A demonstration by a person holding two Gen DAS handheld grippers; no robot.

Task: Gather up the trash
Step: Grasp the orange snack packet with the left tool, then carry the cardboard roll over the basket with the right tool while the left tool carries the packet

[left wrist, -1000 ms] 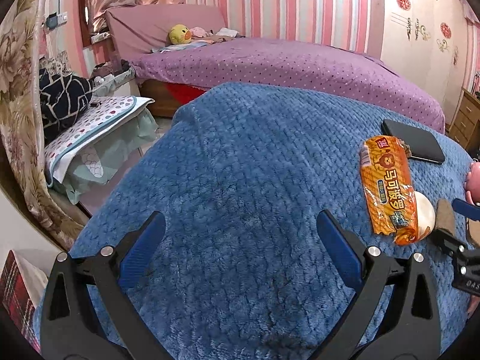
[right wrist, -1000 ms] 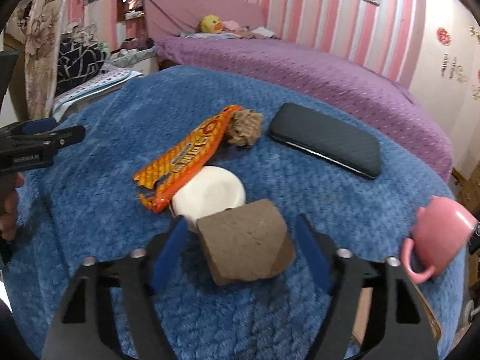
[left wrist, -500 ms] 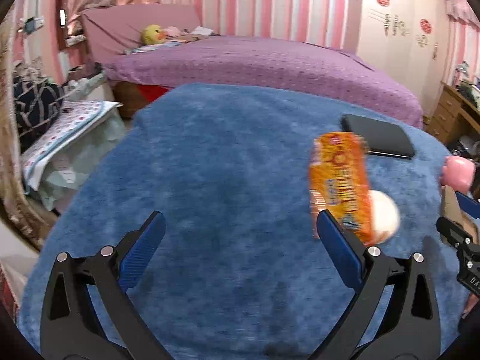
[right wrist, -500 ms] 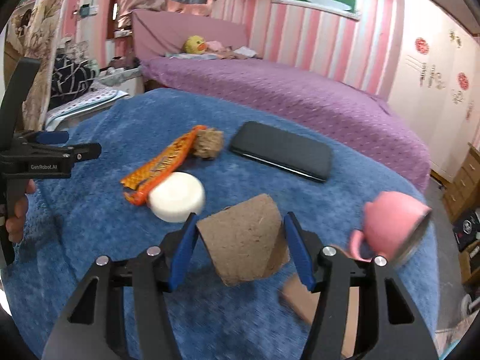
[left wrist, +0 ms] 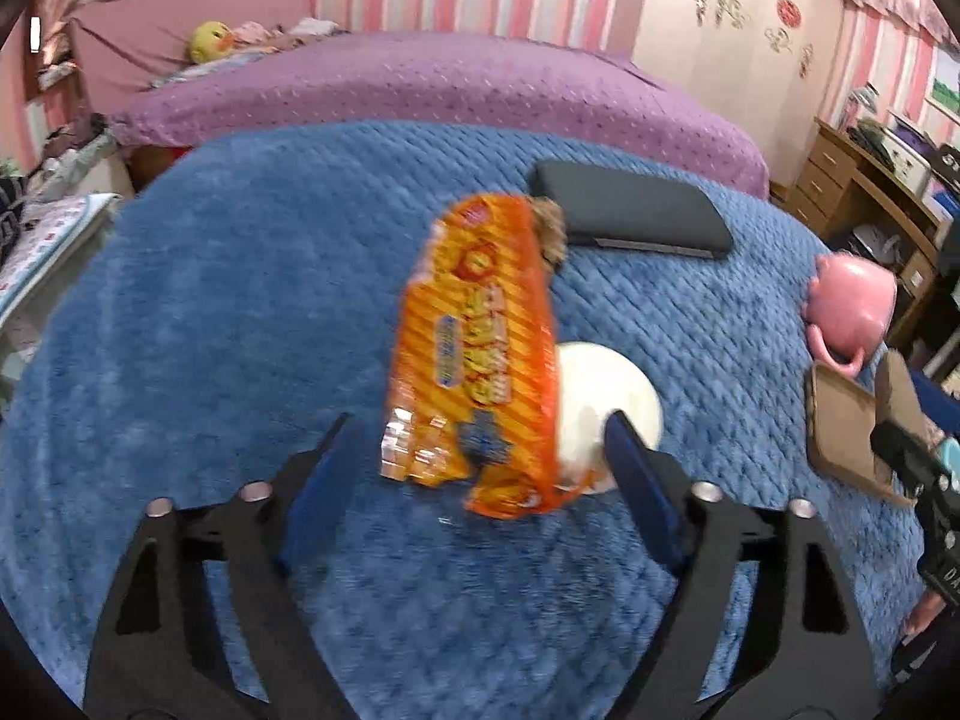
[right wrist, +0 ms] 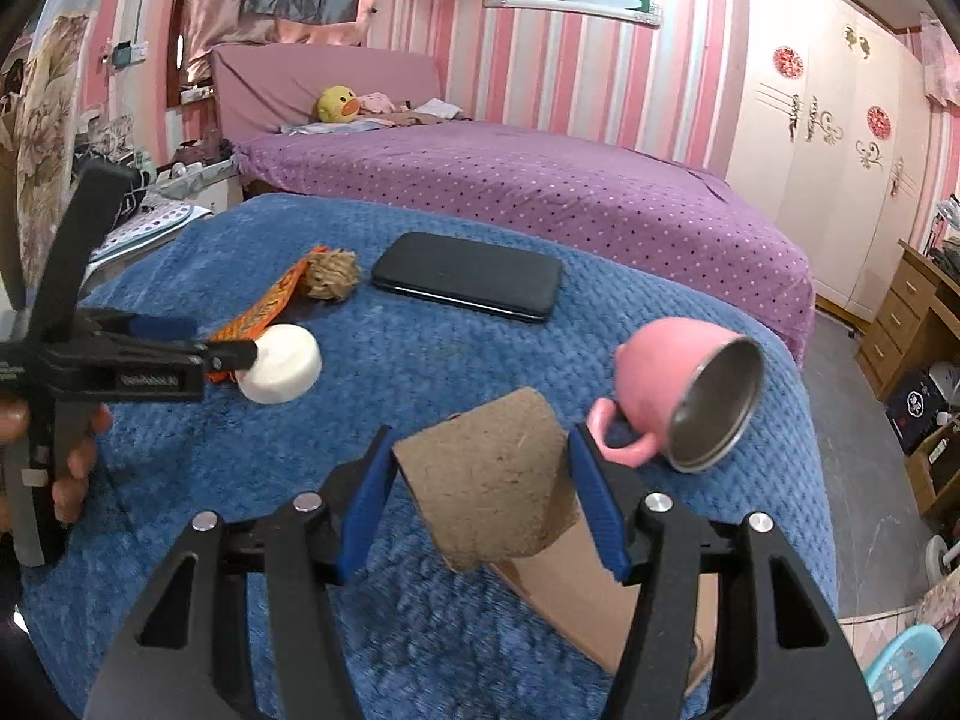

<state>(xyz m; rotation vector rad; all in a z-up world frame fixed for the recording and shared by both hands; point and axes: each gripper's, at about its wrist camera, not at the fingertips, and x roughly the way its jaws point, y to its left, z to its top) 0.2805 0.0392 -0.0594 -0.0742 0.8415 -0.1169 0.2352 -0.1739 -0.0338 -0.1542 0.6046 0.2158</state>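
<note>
Your right gripper [right wrist: 480, 504] has closed on the brown cardboard tube [right wrist: 486, 480] and lifted it off the blue blanket [right wrist: 420, 360]. Your left gripper [left wrist: 474, 468], jaws wide and empty, has swung to the orange snack wrapper [left wrist: 474, 348]: take it next.

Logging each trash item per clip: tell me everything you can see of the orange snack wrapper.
The orange snack wrapper is a long, flat, glossy packet, orange with yellow stripes, printed characters and a small blue label; its near end looks crinkled and torn open. It lies on the blue blanket, its right edge overlapping the white round disc, its far end touching a brown crumpled ball. The open left gripper is at its near end, not closed on it. In the right wrist view it shows edge-on.
</note>
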